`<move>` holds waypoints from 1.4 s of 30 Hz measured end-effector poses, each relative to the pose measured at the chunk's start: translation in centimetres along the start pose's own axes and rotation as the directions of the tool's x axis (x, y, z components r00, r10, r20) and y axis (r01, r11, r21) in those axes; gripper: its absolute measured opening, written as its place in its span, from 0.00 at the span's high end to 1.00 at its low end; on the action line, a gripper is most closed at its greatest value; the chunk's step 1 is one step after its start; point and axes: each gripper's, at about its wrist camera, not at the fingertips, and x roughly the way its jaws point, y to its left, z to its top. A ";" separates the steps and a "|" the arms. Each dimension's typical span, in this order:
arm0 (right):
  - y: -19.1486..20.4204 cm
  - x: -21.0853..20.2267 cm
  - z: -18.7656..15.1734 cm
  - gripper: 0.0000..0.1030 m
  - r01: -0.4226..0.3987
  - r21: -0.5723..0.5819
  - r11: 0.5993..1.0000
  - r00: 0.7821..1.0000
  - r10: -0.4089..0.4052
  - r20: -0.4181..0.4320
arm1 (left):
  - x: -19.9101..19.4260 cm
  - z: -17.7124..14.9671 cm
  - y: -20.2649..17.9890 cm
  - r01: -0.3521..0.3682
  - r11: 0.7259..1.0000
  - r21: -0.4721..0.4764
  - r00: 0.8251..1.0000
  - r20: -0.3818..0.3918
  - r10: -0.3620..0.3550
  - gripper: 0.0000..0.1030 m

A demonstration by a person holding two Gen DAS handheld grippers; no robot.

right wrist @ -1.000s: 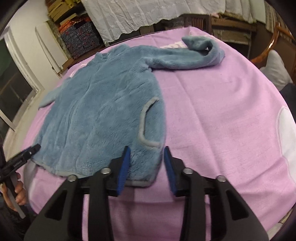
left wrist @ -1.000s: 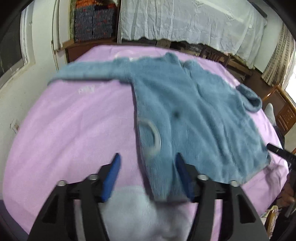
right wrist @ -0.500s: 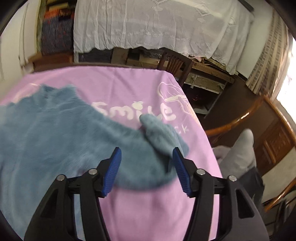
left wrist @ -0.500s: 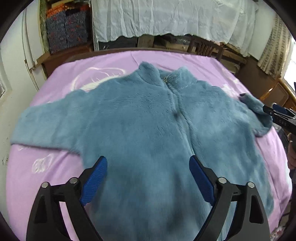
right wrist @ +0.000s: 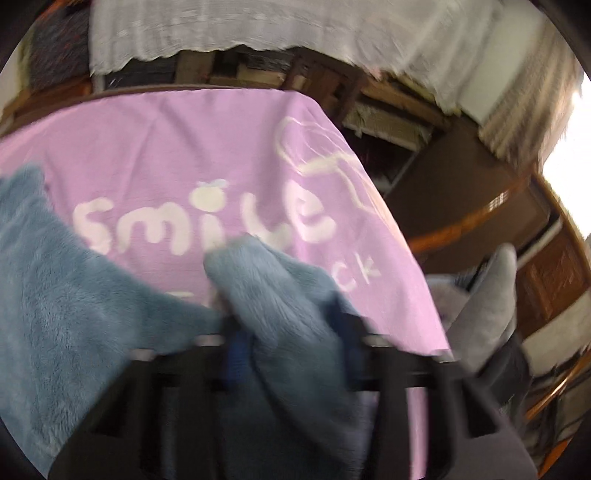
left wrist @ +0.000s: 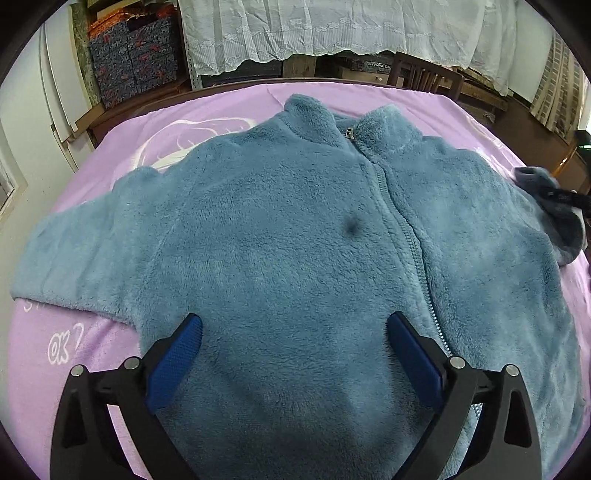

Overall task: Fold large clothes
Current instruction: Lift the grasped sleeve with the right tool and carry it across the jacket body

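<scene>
- Blue fleece jacket (left wrist: 295, 236): lies front side up on the pink blanket (left wrist: 92, 325), collar toward the far edge, zipper (left wrist: 410, 240) closed and running down the chest right of centre.
- Left sleeve of the jacket (left wrist: 66, 266): stretched out flat to the side, its cuff near the blanket's edge, beside the white printed "OK?".
- Left gripper (left wrist: 293, 339): hovers low over the lower chest of the jacket, its blue pads (left wrist: 177, 354) spread wide apart with fleece showing between them and nothing grasped.
- Right gripper (right wrist: 291, 354): image is motion-blurred; the end of the right sleeve (right wrist: 273, 295) sits bunched between its blue pads (right wrist: 236, 350), which appear clamped on it.
- Right sleeve, left wrist view (left wrist: 554, 214): the cuff is lifted and folded at the jacket's far right, with a dark part of the right gripper (left wrist: 569, 197) against it.
- Pink blanket, right wrist view (right wrist: 184, 147): carries the white word "smile" (right wrist: 207, 221) just beyond the held sleeve.
- Background: a white lace cloth (left wrist: 332, 29) hangs behind the bed, patterned storage boxes (left wrist: 129, 51) stand at far left, and a wooden chair (left wrist: 424, 77) stands beyond the far edge.
</scene>
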 end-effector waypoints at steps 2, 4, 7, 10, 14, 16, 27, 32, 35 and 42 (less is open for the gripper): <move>-2.6 -1.1 -0.6 0.79 -0.052 0.097 0.994 0.999 0.051 0.011 | 0.0 0.1 -0.2 0.001 1.000 -0.001 1.000 0.000 -0.001 0.03; -5.8 -2.7 -1.5 0.79 -0.084 0.209 0.974 0.996 0.078 0.040 | -0.1 0.0 -0.2 -0.001 1.000 0.000 1.000 0.000 0.001 0.03; -11.2 -4.8 -4.0 0.79 -0.115 0.379 0.918 0.993 0.095 0.073 | -0.5 0.0 -0.4 -0.005 1.000 0.002 1.000 -0.001 0.005 0.03; -15.6 -5.1 -7.2 0.77 -0.082 0.491 0.868 0.996 0.063 0.056 | -0.5 -0.1 -0.3 -0.004 1.000 0.002 1.000 -0.001 0.004 0.03; -18.9 -4.5 -11.4 0.72 -0.053 0.562 0.826 0.998 0.067 -0.003 | -0.4 -0.1 -0.3 -0.003 1.000 0.002 1.000 0.000 0.003 0.03; -20.2 -4.6 -13.0 0.61 -0.038 0.593 0.804 0.999 0.053 -0.008 | -0.5 -0.2 -0.3 -0.003 1.000 0.002 1.000 0.000 0.003 0.03; -12.0 -7.8 -10.8 0.56 -0.297 0.438 0.849 0.955 0.264 0.137 | -3.2 -0.5 1.7 -0.010 0.997 -0.071 0.998 0.067 0.015 0.03; -5.3 -4.1 -8.5 0.56 -0.411 0.379 0.829 0.907 0.414 0.078 | -2.5 0.2 4.9 -0.077 0.985 -0.154 0.996 0.041 0.085 0.03; -3.5 -2.0 -8.4 0.57 -0.411 0.385 0.826 0.902 0.430 0.041 | -1.3 0.3 6.7 -0.073 0.974 -0.216 0.997 -0.011 0.072 0.03; -10.2 -0.9 -10.2 0.62 -0.341 0.536 0.772 0.933 0.347 0.095 | -0.9 0.8 6.4 -0.096 0.973 -0.209 0.995 -0.026 0.092 0.03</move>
